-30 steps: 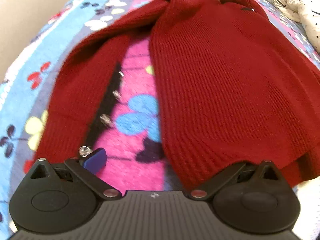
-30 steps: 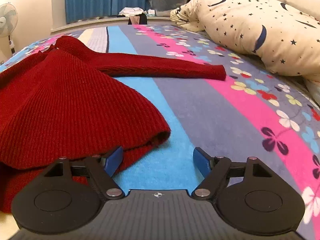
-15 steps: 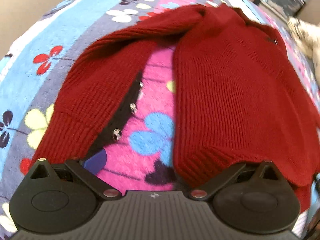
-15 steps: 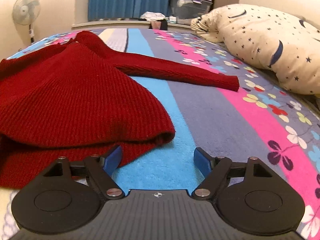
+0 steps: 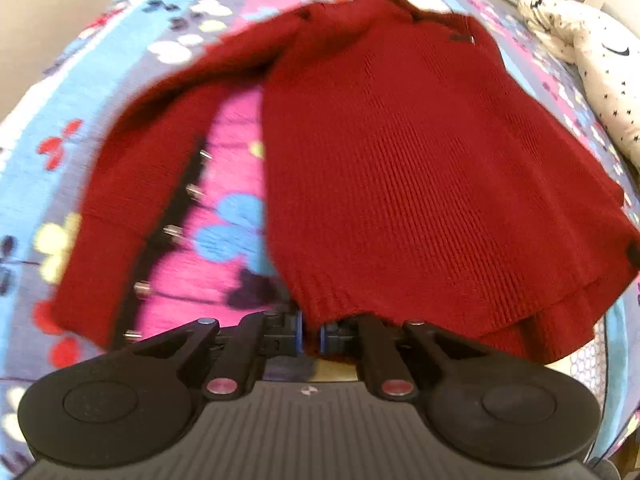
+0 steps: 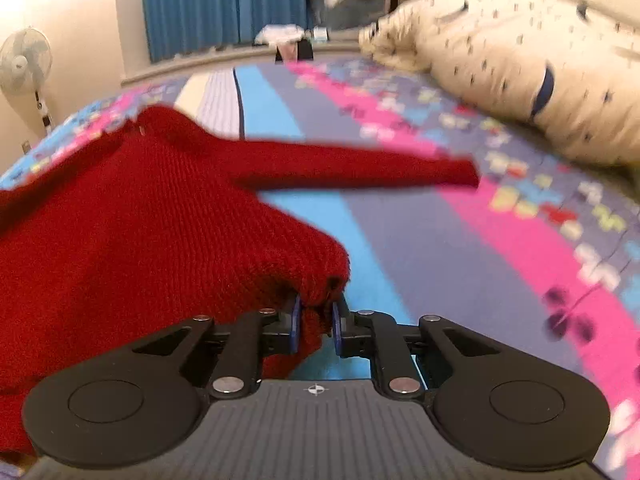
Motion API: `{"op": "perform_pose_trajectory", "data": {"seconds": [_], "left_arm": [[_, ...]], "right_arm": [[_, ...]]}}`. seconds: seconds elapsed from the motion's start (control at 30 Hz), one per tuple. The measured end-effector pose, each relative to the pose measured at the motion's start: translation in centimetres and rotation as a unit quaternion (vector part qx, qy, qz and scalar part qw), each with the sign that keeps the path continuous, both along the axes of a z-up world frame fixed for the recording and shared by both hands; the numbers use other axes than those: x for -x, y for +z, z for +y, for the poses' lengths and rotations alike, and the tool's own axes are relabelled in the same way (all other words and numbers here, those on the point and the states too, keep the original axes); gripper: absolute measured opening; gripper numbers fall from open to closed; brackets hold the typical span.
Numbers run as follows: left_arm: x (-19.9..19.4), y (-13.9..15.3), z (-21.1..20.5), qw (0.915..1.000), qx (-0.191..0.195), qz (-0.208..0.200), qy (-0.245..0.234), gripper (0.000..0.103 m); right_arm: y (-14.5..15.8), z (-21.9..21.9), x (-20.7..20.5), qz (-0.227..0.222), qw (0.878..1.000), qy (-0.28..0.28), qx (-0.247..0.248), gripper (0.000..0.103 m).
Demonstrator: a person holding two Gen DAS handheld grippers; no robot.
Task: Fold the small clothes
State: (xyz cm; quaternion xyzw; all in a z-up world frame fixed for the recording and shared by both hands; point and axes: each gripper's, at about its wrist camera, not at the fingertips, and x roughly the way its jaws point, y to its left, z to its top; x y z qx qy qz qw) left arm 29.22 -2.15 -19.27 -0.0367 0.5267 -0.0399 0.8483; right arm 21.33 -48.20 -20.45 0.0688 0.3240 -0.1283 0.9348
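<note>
While the red ribbed-knit cardigan [image 5: 420, 168] is spread on the plush floral bedspread [image 6: 460, 240], its hem is pinched by the left gripper [image 5: 311, 334]; a bunched corner is being clamped by the closing right gripper [image 6: 316, 322].

place: home bedroom | evidence: floral bedspread [image 6: 460, 248], star-print pillow [image 6: 520, 80], blue curtains [image 6: 224, 4], fan [image 6: 26, 60]

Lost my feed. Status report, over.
Left gripper shut on red cardigan hem. Right gripper closing on hem corner. Sleeve outstretched on bedspread. Nothing obstructing.
</note>
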Motion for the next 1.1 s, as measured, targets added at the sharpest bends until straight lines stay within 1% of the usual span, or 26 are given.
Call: {"op": "perform_pose_trajectory", "data": {"seconds": [0.1, 0.17, 0.27, 0.3, 0.37, 0.4, 0.47, 0.5, 0.57, 0.6, 0.63, 0.73, 0.8, 0.9, 0.97, 1.03, 1.07, 1.1], "left_arm": [[2.2, 3.3, 1.9, 0.9992, -0.021, -0.033, -0.006, 0.008], [4.2, 5.3, 2.9, 0.9986, -0.024, -0.046, -0.01, 0.008], [8.4, 8.1, 4.0, 0.9959, -0.051, -0.068, -0.029, 0.008], [9.8, 8.4, 4.4, 0.9957, -0.057, -0.066, -0.031, 0.008], [12.2, 7.6, 5.4, 0.9962, -0.062, -0.051, -0.034, 0.008], [13.4, 6.8, 5.7, 0.9967, -0.064, -0.037, -0.033, 0.008], [15.1, 4.2, 6.4, 0.9971, -0.071, -0.006, -0.026, 0.008], [15.8, 2.5, 6.5, 0.9965, -0.08, 0.011, -0.023, 0.008], [16.4, 0.4, 6.7, 0.9949, -0.093, 0.034, -0.021, 0.008], [17.2, 0.1, 6.6, 0.9946, -0.097, 0.031, -0.02, 0.008], [17.4, 0.4, 6.5, 0.9944, -0.1, 0.024, -0.022, 0.008], [18.3, 3.1, 6.5, 0.9957, -0.089, -0.004, -0.027, 0.008], [18.6, 4.8, 6.6, 0.9959, -0.083, -0.021, -0.032, 0.008], [19.6, 6.0, 6.5, 0.9946, -0.093, -0.033, -0.033, 0.008], [20.2, 5.3, 6.9, 0.9949, -0.094, -0.022, -0.028, 0.008], [20.7, 3.7, 7.4, 0.9957, -0.09, -0.004, -0.023, 0.008], [20.7, 2.8, 7.5, 0.9957, -0.088, 0.008, -0.028, 0.013], [20.7, 2.2, 7.6, 0.9952, -0.092, 0.021, -0.025, 0.017]], "right_arm": [[4.6, 0.6, 2.9, -0.017, 0.999, 0.036, 0.026, 0.014], [7.0, 0.8, 5.3, -0.018, 0.998, 0.061, 0.024, 0.013], [9.9, 1.7, 10.2, -0.015, 0.996, 0.078, 0.05, 0.013], [10.3, 1.6, 11.9, -0.008, 0.996, 0.077, 0.047, 0.013], [9.9, 1.3, 14.8, 0.024, 0.996, 0.071, 0.039, 0.013], [8.7, 1.1, 16.2, 0.049, 0.996, 0.066, 0.037, 0.013], [5.5, 1.2, 17.6, 0.113, 0.991, 0.069, 0.022, 0.013], [3.4, 1.5, 18.0, 0.146, 0.986, 0.074, 0.02, 0.013], [0.6, 2.6, 18.3, 0.189, 0.978, 0.086, 0.025, 0.013], [0.0, 3.3, 18.4, 0.195, 0.976, 0.085, 0.036, 0.013], [0.2, 3.6, 18.5, 0.191, 0.977, 0.086, 0.046, 0.013], [3.0, 3.5, 18.7, 0.163, 0.982, 0.088, 0.039, 0.013], [4.8, 3.8, 19.7, 0.139, 0.984, 0.101, 0.042, 0.013], [6.8, 4.3, 21.0, 0.125, 0.984, 0.117, 0.05, 0.013], [6.6, 4.3, 22.0, 0.132, 0.982, 0.122, 0.055, 0.013], [4.7, 4.2, 22.3, 0.155, 0.979, 0.121, 0.051, 0.014], [3.8, 4.5, 22.4, 0.172, 0.976, 0.126, 0.049, 0.015], [3.0, 4.5, 22.3, 0.195, 0.971, 0.13, 0.042, 0.014]]}}
